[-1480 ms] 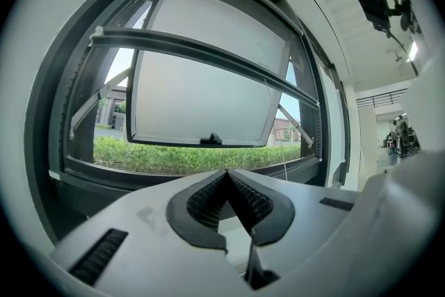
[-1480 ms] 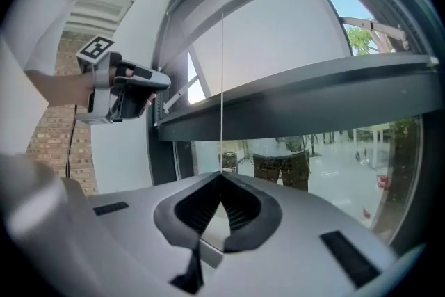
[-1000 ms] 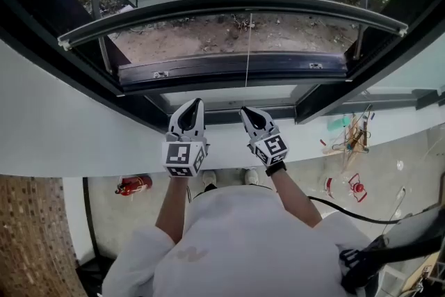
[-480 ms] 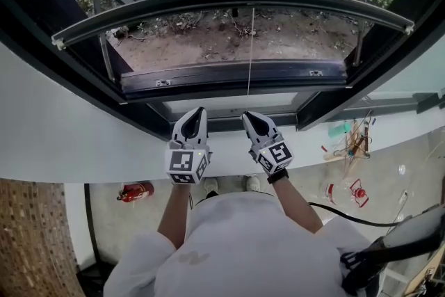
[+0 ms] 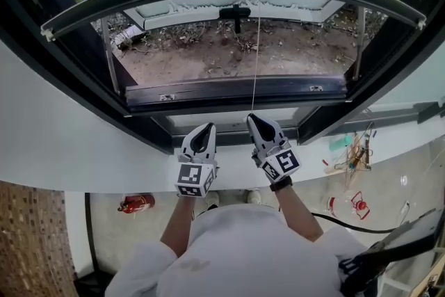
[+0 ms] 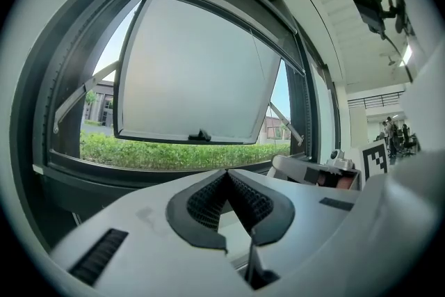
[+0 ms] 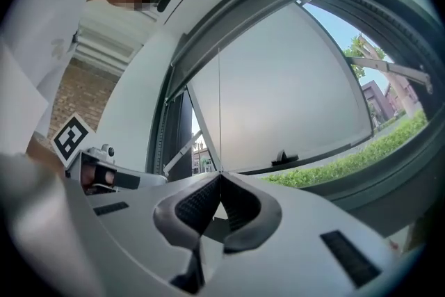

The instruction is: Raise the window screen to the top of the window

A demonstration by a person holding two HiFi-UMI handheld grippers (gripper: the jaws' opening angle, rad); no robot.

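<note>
No readable text or markings.

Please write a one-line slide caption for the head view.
Right gripper shut on the pull cord under the open window; left gripper shut, empty.

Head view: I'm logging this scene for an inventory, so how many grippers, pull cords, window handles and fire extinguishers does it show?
Grippers: 2 (left gripper, right gripper)
Pull cord: 1
Window handle: 1
Fire extinguisher: 1
Total: 5
</note>
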